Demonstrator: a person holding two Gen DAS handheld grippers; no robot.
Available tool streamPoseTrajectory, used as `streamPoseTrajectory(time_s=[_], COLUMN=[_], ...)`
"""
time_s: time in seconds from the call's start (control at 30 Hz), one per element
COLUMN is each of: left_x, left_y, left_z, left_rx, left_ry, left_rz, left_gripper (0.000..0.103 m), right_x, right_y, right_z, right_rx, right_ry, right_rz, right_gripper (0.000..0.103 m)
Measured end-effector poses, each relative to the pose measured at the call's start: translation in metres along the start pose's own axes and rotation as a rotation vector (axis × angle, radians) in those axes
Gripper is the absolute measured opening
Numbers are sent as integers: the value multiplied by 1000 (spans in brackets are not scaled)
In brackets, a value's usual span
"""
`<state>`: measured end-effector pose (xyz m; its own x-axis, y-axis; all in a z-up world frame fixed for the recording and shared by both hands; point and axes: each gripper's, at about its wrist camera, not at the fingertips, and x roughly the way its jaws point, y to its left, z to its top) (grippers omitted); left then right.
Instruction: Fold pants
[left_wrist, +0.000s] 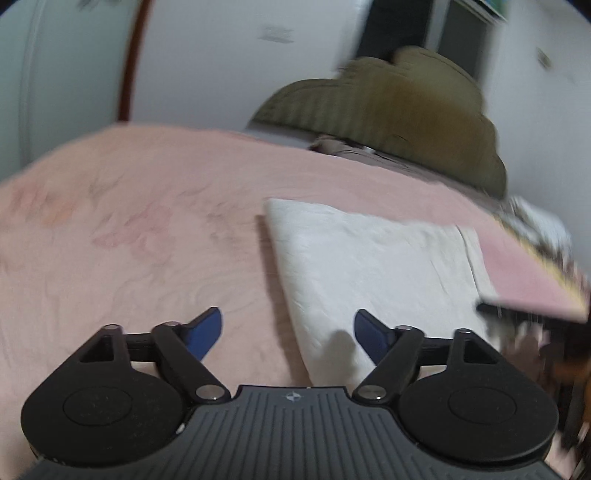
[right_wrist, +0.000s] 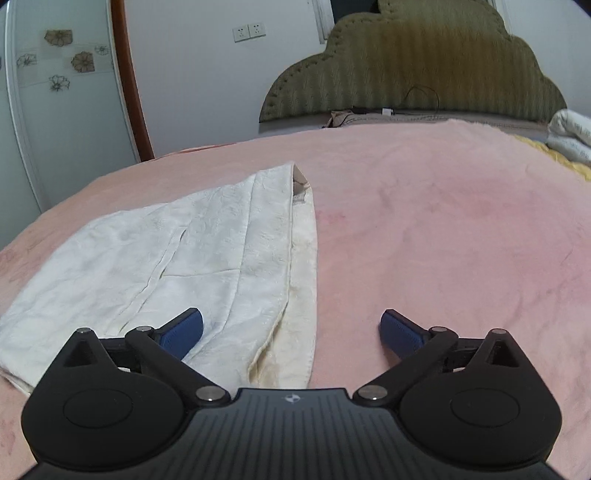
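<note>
Bare pink blanket (right_wrist: 443, 240) lay open right of the right gripper (right_wrist: 291, 328); folded pants (right_wrist: 166, 258) blocked its left; headboard (right_wrist: 406, 74) closed off the far side.

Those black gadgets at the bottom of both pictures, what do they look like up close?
Each is the same tool. The left gripper and right gripper have a ribbed dark grey body with a small white emblem, two round black discs, black linkage bars with silver pins, and short blue fingers. No cables or sleeves show.

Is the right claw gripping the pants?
No. The right claw stands wide open above the bed, its blue fingers pressing nothing, with the white pants lying flat beneath.
</note>
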<state>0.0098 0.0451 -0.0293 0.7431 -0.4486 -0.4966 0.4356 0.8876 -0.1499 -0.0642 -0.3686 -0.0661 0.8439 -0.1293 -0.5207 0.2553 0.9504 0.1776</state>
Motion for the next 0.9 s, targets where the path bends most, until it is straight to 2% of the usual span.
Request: streamPoseTrajectory(time_s=[0.13,0.2,0.27,0.3,0.37,0.43,0.53,0.67,0.77,0.8,0.9], left_x=[-18,-22,-17,-12,0,8,5,-18,-23,-18,14], left_y=[-31,-44,-54,-55,-51,-36,-10,-11,-9,-7,6], left_z=[-26,-37,-42,-42,-37,-32,-26,-24,-7,3,26], left_rx=[278,418,488,491,448,359,195,190,76,10,-157], left_ry=[-29,-44,-51,-45,-14,31,64,-33,-109,-110,-44], left_rz=[-11,9,70,104,164,203,153,117,46,32,24], left_gripper=[87,91,92,91,86,82,82,81,93,100,101], right_x=[6,5,8,9,12,13,11,11,6,5,5], right_y=[-11,-13,-10,-8,-5,-4,-8,-5,-12,-15,-23], right_z=[1,0,1,2,3,4,3,3,1,0,0], right_rx=[73,87,85,88,90,85,110,94,120,135,171], right_ry=[23,20,19,18,18,19,11,16,7,2,-6], right_rz=[49,55,41,33,17,13,32,23,72,96,169], right_gripper=[103,103,103,103,103,103,103,103,103,103,103])
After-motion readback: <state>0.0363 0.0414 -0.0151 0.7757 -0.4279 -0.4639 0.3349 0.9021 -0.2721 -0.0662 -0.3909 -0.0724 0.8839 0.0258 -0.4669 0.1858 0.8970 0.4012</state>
